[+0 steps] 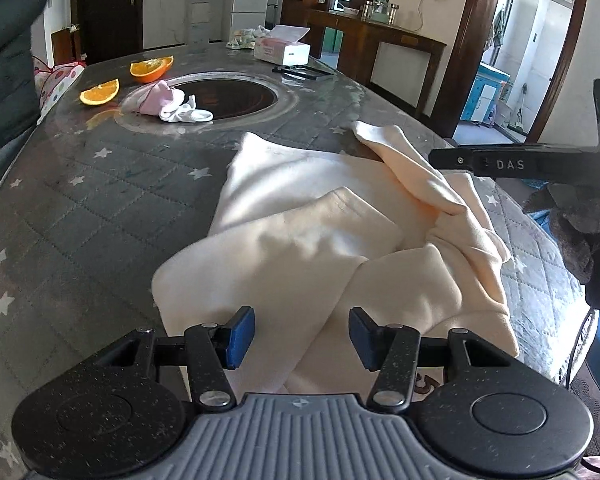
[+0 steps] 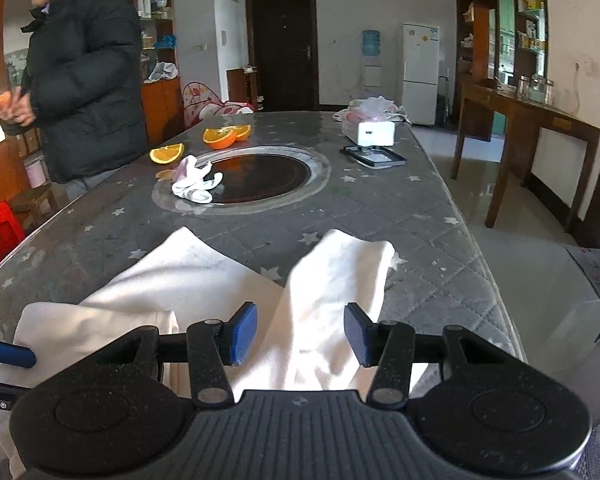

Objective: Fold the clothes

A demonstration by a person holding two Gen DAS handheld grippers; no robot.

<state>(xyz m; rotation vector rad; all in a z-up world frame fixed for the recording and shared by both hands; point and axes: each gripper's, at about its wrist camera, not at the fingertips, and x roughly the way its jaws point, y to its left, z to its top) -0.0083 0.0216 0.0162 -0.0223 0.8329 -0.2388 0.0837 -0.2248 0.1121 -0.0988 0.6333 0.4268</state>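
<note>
The cream garment [image 1: 300,240] lies on the table [image 1: 100,200] under both my claws; left claw [image 1: 302,336] and right claw [image 2: 300,334] gape wide, empty, hovering level above it.

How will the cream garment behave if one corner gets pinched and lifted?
Likely floppy: the cream garment lies in soft creases and overlapping flaps. It will probably drape and unfold rather than hold shape. The quilted table cover may add drag.
</note>
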